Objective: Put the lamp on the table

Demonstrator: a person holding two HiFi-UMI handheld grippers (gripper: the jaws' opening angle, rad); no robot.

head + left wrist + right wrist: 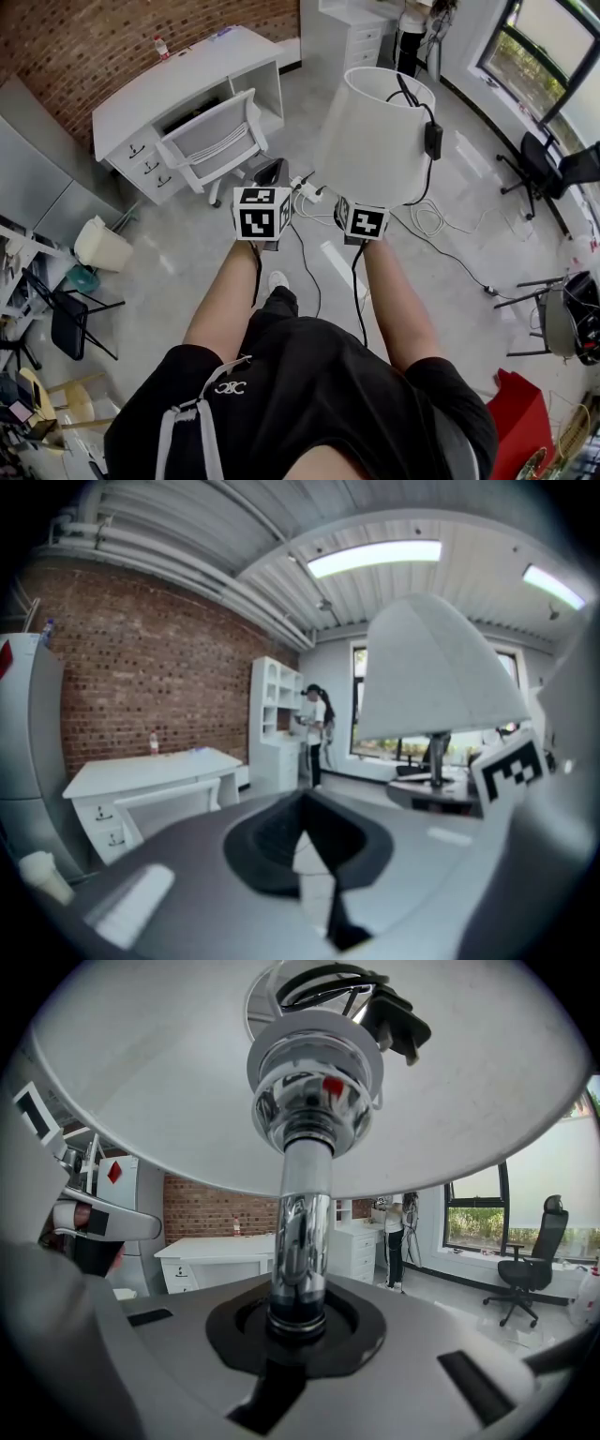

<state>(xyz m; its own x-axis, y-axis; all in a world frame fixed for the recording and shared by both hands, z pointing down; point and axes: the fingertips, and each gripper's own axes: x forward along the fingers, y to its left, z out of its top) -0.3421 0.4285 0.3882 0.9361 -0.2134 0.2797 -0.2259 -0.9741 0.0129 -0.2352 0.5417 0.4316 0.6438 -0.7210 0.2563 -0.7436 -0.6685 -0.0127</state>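
Observation:
The lamp has a white shade (pixel 375 136) and a chrome pole (pixel 302 1232). Its black cord and plug (pixel 394 1021) are tucked into the top of the shade. My right gripper (pixel 298 1321) is shut on the pole and holds the lamp upright above the floor. In the head view the right gripper (pixel 361 223) sits just under the shade. My left gripper (pixel 261 214) hangs beside it on the left, shut, with nothing between its jaws (pixel 314 855). The lamp's shade (pixel 436 672) shows to its right. The white table (pixel 187 84) stands ahead to the left, against the brick wall.
A white chair (pixel 220 141) is pushed up to the table. Cables (pixel 422 225) trail over the floor ahead. A white drawer cabinet (pixel 361 37) stands at the back with a person (pixel 392 1241) beside it. Black office chairs (pixel 525 1269) are at the right.

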